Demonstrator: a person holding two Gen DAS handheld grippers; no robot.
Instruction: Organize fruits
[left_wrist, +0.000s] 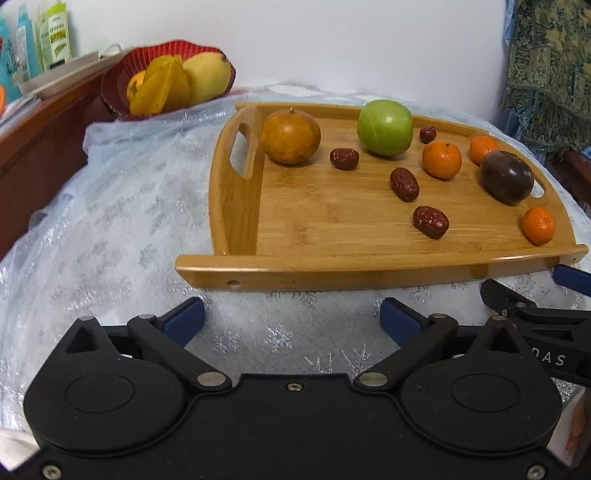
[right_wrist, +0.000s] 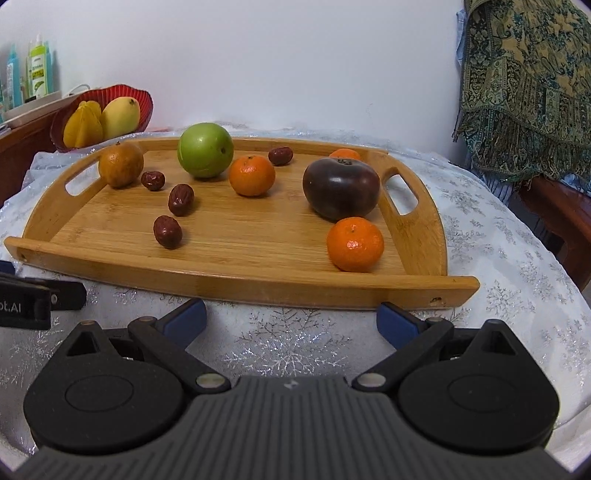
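**Both grippers empty, short of tray**

Fruit lies loose on wooden tray (right_wrist: 236, 284): green apple (right_wrist: 205, 149), dark purple fruit (right_wrist: 340, 188), three mandarins, four red dates. Left gripper (left_wrist: 291, 319) and right gripper (right_wrist: 291, 319) side by side over white tablecloth (right_wrist: 288, 343), angled down toward tray's near rim, jaws spread wide, nothing between

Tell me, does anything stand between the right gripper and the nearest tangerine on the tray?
Only the tray's front rim lies between the open right gripper and that tangerine; no fruit blocks it.
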